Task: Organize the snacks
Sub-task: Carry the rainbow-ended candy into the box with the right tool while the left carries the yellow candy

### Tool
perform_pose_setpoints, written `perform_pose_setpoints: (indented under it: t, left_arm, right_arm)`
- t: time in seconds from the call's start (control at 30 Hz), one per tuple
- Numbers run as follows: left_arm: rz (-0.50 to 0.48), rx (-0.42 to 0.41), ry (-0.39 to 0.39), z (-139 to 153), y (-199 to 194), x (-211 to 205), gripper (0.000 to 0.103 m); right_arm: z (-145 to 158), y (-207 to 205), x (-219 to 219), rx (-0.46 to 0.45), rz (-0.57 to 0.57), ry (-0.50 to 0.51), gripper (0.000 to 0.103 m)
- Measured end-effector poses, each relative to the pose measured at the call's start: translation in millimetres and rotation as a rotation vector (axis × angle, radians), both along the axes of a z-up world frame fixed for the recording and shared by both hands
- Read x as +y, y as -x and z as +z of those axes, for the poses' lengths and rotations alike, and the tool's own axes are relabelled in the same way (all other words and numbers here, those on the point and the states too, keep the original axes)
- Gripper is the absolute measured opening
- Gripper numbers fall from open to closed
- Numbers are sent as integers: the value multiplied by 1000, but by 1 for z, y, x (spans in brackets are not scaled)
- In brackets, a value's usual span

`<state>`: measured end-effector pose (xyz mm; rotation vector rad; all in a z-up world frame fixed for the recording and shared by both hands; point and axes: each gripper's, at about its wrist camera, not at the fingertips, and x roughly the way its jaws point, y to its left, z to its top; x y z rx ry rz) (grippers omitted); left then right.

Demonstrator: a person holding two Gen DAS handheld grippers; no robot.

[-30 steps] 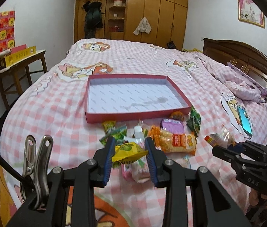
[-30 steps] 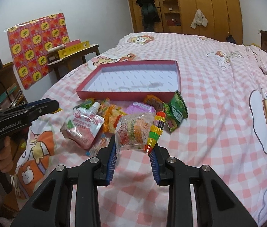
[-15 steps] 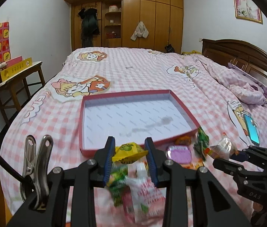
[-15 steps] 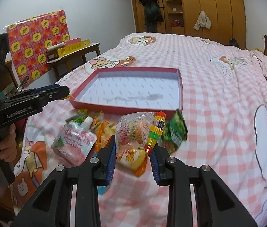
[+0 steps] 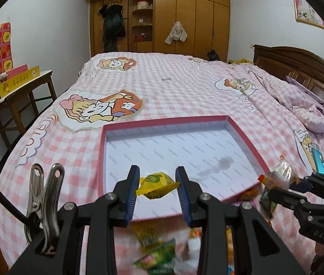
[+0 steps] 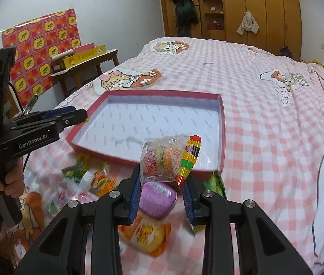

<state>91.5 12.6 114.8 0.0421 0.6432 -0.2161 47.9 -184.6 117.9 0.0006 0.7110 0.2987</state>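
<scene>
With the left gripper (image 5: 157,178) clamped on a small yellow foil packet with a green fruit print (image 5: 156,184), carry on past the near wall of the shallow red cardboard box with white lining (image 5: 102,160) and lower before letting go, so as not to make the light packet slide or bounce. Release close to the left wall of the box, to leave room.

With the right gripper (image 6: 163,178) pressed shut on a clear plastic packet of orange sweets (image 6: 159,160) and, beside it, a striped many-coloured cone (image 6: 189,158), do likewise: bring both above the near right corner of the box and set them down flat. Keep the two grippers well apart over the box.

Counted: two grippers, one box, nothing inside the box, three items held. In front of the near wall of the box, loose on the pink checked bedcover (image 6: 265,137): one purple lidded tub (image 6: 157,194), one orange and yellow bag, one green packet, one white-capped pouch, and perhaps three small wrappers, too blurred to count surely.
</scene>
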Motion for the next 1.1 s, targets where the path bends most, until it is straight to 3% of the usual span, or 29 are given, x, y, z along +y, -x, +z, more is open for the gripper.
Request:
perform_pose_setpoints:
  t: [0.27,0.6,1.1]
  left_arm:
    - [17,49,26,-12,-44,0,34]
    - [22,72,-13,-26,-88,-9,34]
    - [38,133,11,-52,-118,-3,34]
  right_arm:
    - [-1,-48,-3,31,-2,-41,33]
    - [-10,-104,-3,71,0,-101,33]
    - [-36,-131,-2,119,-27,-85,33]
